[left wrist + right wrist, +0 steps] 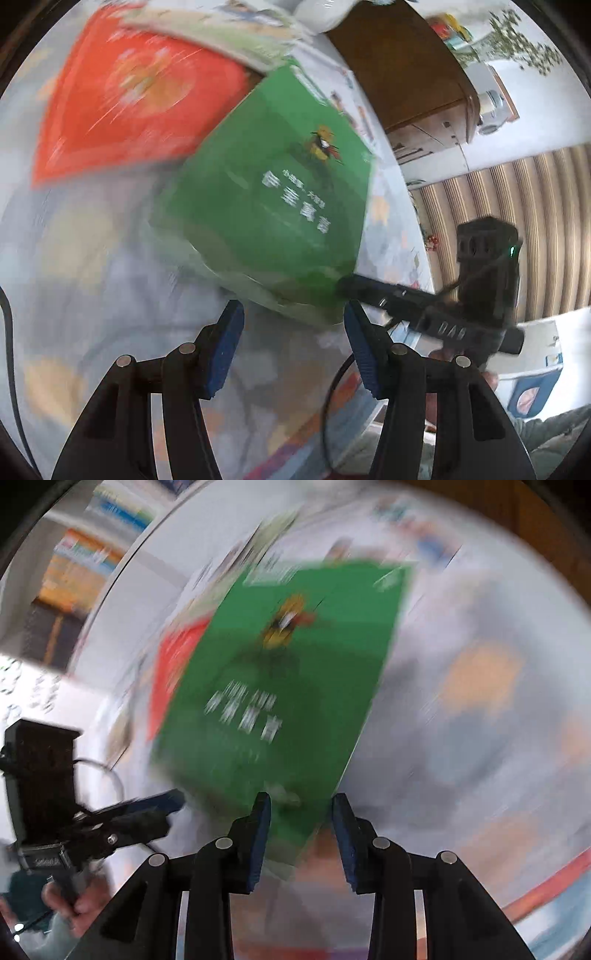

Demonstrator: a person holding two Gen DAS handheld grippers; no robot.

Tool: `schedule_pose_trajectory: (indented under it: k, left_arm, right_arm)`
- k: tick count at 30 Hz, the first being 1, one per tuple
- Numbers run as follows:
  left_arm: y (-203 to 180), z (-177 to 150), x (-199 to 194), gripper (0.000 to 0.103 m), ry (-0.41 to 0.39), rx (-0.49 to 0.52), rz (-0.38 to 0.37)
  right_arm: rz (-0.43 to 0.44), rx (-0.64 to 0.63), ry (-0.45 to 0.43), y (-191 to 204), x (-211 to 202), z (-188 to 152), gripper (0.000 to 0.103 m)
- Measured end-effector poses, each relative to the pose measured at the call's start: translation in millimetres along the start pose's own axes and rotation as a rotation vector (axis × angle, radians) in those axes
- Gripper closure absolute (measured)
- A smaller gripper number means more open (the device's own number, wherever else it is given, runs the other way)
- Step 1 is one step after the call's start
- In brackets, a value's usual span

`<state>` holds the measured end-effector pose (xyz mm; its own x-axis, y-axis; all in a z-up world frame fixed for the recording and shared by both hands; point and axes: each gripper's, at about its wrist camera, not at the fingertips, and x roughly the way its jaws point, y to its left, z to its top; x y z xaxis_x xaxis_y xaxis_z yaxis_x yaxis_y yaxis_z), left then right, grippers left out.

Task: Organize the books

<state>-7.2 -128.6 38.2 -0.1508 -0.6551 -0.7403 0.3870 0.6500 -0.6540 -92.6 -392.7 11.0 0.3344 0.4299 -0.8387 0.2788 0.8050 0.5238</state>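
— Patterned cloth [92, 258] was seen spread under everything, much smeared by blur. Where was the green book [280, 206] found?

— It was laid flat on that cloth, cover up. A red book [140, 96] was placed just behind it on its left, partly overlapped by it, and a pale illustrated book [221, 33] was stacked further behind, over the red one.

— How were the tongs held?

— The left gripper [293, 308] was kept fairly wide, at the green book's near edge, with nothing pressed by its blue pads. The right gripper [300, 799] was set narrow, with the green book's near right corner taken in between its jaws.

— Was that corner clamped?

— That could not be told; the pads were too blurred.
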Motion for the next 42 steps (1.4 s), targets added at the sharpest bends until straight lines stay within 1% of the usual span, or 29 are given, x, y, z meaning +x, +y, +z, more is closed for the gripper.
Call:
schedule_pose_trajectory:
  k: [1, 2, 4, 7, 10, 11, 13, 14, 15, 17, 18, 19, 20, 22, 24, 25, 26, 27, 29, 31, 33, 34, 35, 36, 37, 39, 40, 41, 42]
  left_arm:
    - [6, -6, -3, 0.050, 0.004, -0.015, 0.019]
    - [7, -6, -4, 0.050, 0.004, -0.018, 0.027]
    - [10, -4, -13, 0.050, -0.015, -0.010, 0.051]
    - [10, 13, -32, 0.049, -0.078, 0.007, 0.087]
    - [7, 43, -46, 0.040, -0.179, 0.017, 0.146]
    - [9, 54, -47, 0.040, -0.201, 0.024, 0.179]
    - [10, 77, -35, 0.040, -0.208, 0.041, 0.250]
    - [12, 86, -25, 0.040, -0.189, 0.050, 0.282]
    - [14, 94, -12, 0.040, -0.146, 0.055, 0.295]
    - [16, 95, 3, 0.040, -0.083, 0.065, 0.255]
    - [10, 92, 4, 0.040, -0.080, 0.095, 0.239]
    - [6, 89, 8, 0.040, -0.047, 0.105, 0.205]
    - [4, 81, 11, 0.040, -0.002, 0.099, 0.135]
    - [-2, 63, 13, 0.040, 0.034, 0.115, 0.070]
    - [-3, 45, 20, 0.042, 0.066, 0.127, 0.068]
    - [0, 39, 23, 0.047, 0.073, 0.115, 0.067]
    - [3, 32, 24, 0.051, 0.068, 0.096, 0.058]
    - [6, 28, 22, 0.054, 0.036, 0.083, 0.051]
    - [13, 24, 20, 0.070, 0.019, 0.034, 0.022]
    - [15, 23, 17, 0.071, 0.008, 0.004, -0.038]
    - [12, 21, 5, 0.071, -0.001, -0.029, -0.189]
    - [9, 20, -1, 0.071, -0.011, -0.041, -0.257]
    - [4, 19, -5, 0.071, -0.021, -0.039, -0.303]
    - [-1, 19, -8, 0.071, -0.026, -0.035, -0.323]
    - [-5, 19, -7, 0.071, -0.025, -0.030, -0.310]
    - [-7, 16, 1, 0.075, -0.027, -0.003, -0.188]
    - [-8, 15, 10, 0.083, -0.016, 0.007, -0.100]
    - [-8, 11, 17, 0.084, -0.008, 0.014, -0.038]
    - [-6, 8, 23, 0.085, -0.003, 0.010, -0.023]
  right_arm:
    - [-0.019, -0.016, 0.000, 6, 3, -8, 0.069]
    - [-0.063, -0.050, -0.027, 14, 2, -15, 0.069]
    - [-0.093, -0.077, -0.020, 21, 2, -18, 0.069]
    - [-0.091, -0.035, -0.030, 14, 0, -12, 0.069]
    - [-0.039, 0.065, -0.042, 0, -4, -11, 0.069]
    - [-0.030, 0.090, -0.049, -3, -5, -13, 0.069]
    - [-0.008, 0.123, -0.048, -3, -4, -18, 0.069]
    - [-0.003, 0.130, -0.048, -2, -3, -21, 0.069]
    - [-0.009, 0.128, -0.052, 0, -3, -23, 0.069]
    - [-0.036, 0.105, -0.055, 5, -2, -23, 0.069]
    - [-0.048, 0.087, -0.057, 7, -3, -21, 0.069]
    - [-0.058, 0.081, -0.064, 4, -6, -21, 0.069]
    - [-0.073, 0.084, -0.077, 1, -9, -19, 0.069]
    - [-0.098, 0.127, -0.110, -11, -16, -18, 0.067]
    - [-0.072, 0.167, -0.122, -27, -23, -20, 0.069]
    - [-0.060, 0.177, -0.121, -31, -25, -21, 0.070]
    - [-0.051, 0.180, -0.121, -35, -28, -25, 0.070]
    - [-0.049, 0.170, -0.118, -37, -30, -31, 0.070]
    - [-0.060, 0.145, -0.113, -34, -32, -40, 0.070]
    - [-0.093, 0.116, -0.123, -27, -29, -46, 0.068]
    - [-0.119, 0.093, -0.127, -22, -27, -46, 0.068]
    - [-0.101, 0.102, -0.128, -24, -27, -45, 0.068]
    - [-0.055, 0.131, -0.127, -29, -24, -42, 0.068]
    - [-0.013, 0.161, -0.126, -33, -22, -40, 0.068]
    - [0.037, 0.198, -0.126, -40, -21, -40, 0.068]
    - [0.092, 0.250, -0.129, -49, -20, -41, 0.069]
    - [0.109, 0.265, -0.133, -52, -20, -41, 0.069]
    - [0.112, 0.270, -0.136, -50, -18, -41, 0.069]
    - [0.105, 0.266, -0.138, -48, -17, -41, 0.068]
